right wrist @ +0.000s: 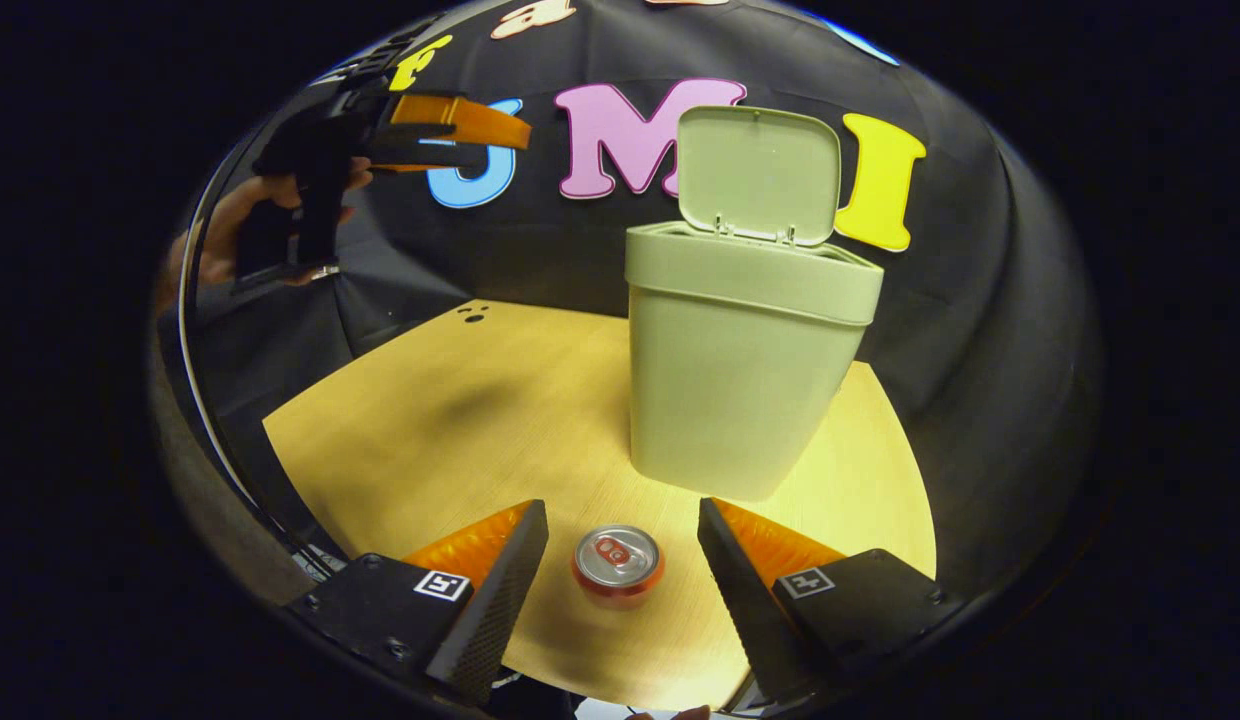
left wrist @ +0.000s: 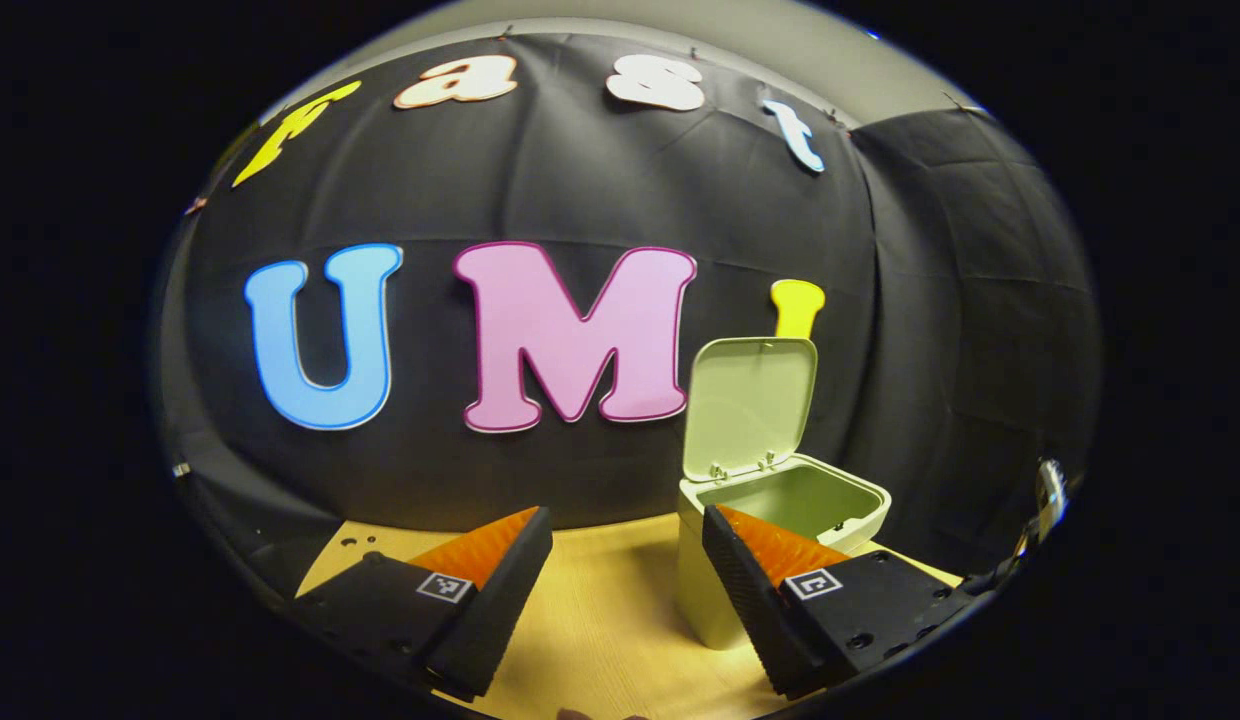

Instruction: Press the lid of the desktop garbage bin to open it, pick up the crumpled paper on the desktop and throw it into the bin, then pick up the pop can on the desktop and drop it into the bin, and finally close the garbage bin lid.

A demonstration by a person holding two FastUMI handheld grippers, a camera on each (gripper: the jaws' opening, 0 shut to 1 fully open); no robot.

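Right tongs gape astride the upright pop can on the desk; left tongs gape, empty; bin lid raised.

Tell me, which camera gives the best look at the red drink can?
The right gripper view: the red aluminium pop can stands upright on the wooden desktop, between the right claw and its open fingers. The left gripper view looks instead at the pale green plastic bin, lid raised.

Black tongs — square coded tags, screw holes.
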